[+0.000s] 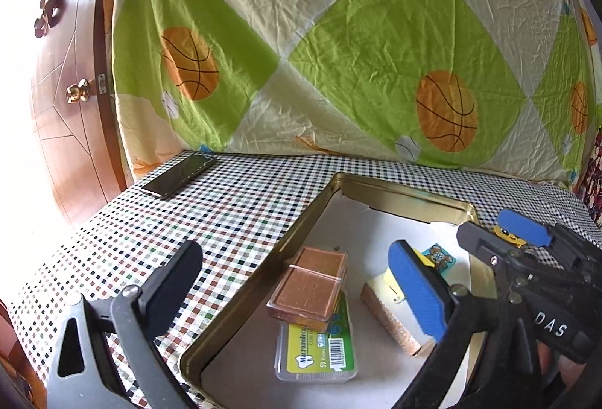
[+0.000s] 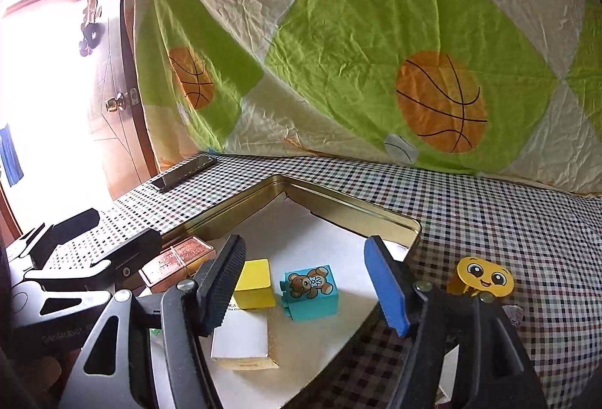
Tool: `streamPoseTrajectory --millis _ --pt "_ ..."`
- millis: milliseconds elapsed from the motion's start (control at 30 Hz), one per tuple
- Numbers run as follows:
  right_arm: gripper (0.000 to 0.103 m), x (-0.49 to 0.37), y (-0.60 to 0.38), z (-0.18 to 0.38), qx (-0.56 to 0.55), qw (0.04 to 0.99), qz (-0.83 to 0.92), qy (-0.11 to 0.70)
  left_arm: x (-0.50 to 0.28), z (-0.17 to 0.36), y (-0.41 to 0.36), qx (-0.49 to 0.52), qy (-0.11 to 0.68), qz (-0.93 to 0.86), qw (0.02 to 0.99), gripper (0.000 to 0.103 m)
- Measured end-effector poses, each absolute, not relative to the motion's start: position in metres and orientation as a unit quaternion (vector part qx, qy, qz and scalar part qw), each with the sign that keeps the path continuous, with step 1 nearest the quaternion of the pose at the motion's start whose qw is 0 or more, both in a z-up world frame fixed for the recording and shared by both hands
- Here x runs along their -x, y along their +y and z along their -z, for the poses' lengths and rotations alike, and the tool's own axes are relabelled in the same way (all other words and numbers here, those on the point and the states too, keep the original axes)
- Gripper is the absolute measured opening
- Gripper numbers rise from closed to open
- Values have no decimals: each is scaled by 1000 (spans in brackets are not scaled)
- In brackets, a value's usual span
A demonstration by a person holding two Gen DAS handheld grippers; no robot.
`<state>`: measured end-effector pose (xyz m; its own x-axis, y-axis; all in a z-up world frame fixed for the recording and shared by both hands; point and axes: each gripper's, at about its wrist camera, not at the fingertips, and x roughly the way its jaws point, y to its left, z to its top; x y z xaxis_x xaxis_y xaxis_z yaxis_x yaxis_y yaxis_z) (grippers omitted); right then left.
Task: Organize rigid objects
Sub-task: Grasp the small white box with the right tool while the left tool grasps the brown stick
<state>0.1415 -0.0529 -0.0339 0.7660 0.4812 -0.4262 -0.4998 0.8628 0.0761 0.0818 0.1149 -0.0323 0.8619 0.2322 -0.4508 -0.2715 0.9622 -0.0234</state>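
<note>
The left tongs [image 1: 297, 281] are spread wide, nothing gripped, over the copper cases [image 1: 308, 281] stacked in the gold tin [image 1: 240, 266]. Rightwards, the right tongs [image 2: 308, 281] are parted, empty, framing the teddy block [image 2: 310, 292]: judged light, stiff, best pinched across flat sides. A yellow smiley figure [image 2: 485, 275] is left outside on the desk [image 2: 508, 213].

A table covered in a small checked cloth [image 1: 233, 206] in black, white, brown and green. A dark phone [image 1: 180, 175] lies flat near its far left corner. Behind the table hangs a wrinkled sheet [image 1: 338, 44] of cream and lime-green diamonds printed with orange basketballs. To the left stands a brown wooden door [image 1: 71, 115] with a brass knob [image 1: 77, 92], bright glare beside it.
</note>
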Motion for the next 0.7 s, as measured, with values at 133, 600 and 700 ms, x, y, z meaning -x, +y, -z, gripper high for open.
streamPoseTrajectory --millis 133,600,700 --pt "71 -127 -85 29 18 947 -244 208 -74 29 100 42 217 -115 968 101" --pt "74 -114 -226 41 -54 968 -110 217 -66 23 -17 -20 200 0 980 101" --pt "74 -117 -228 46 -59 964 -119 229 -68 25 -31 -35 201 -2 979 101"
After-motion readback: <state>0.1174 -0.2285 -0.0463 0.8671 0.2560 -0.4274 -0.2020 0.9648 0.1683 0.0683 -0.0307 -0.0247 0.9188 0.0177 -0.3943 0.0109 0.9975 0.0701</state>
